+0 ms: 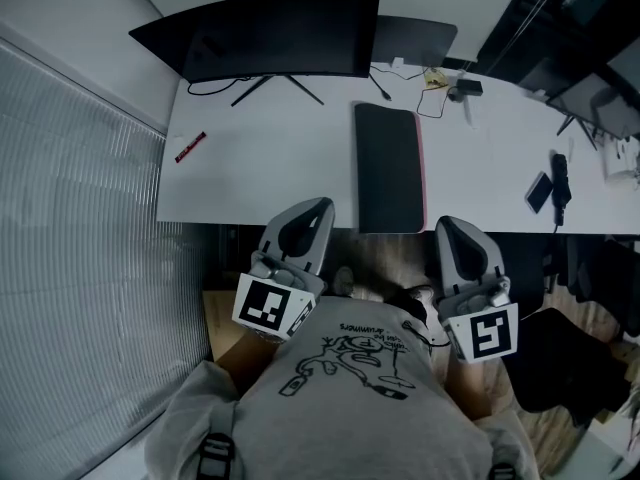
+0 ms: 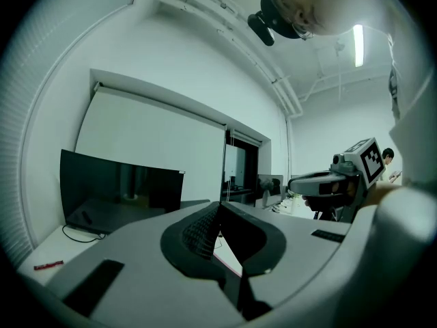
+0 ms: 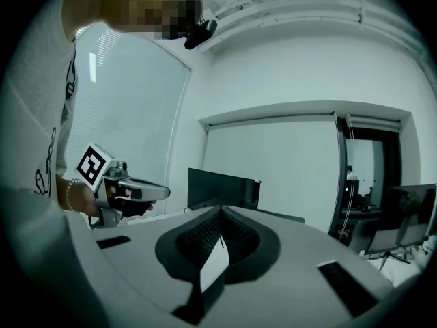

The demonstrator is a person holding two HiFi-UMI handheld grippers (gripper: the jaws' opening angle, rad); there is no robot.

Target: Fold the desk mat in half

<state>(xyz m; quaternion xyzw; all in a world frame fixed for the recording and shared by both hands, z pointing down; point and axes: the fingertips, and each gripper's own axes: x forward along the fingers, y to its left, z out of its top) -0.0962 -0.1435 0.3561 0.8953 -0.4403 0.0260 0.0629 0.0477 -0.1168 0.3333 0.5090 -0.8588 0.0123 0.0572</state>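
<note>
Already the desk mat (image 1: 388,168) looks folded, a narrow dark strip at the near edge of the desk (image 1: 260,183), its long axis running straight away from the person. It lies ahead of and between the grippers, touching neither. The right gripper (image 1: 450,228) is slightly nearer than the left gripper (image 1: 316,208), and both are clenched on nothing.

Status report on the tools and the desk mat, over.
Left tool and right tool shut, empty, short of the desk. Desk mat lies folded, narrow. Nothing on it.
</note>
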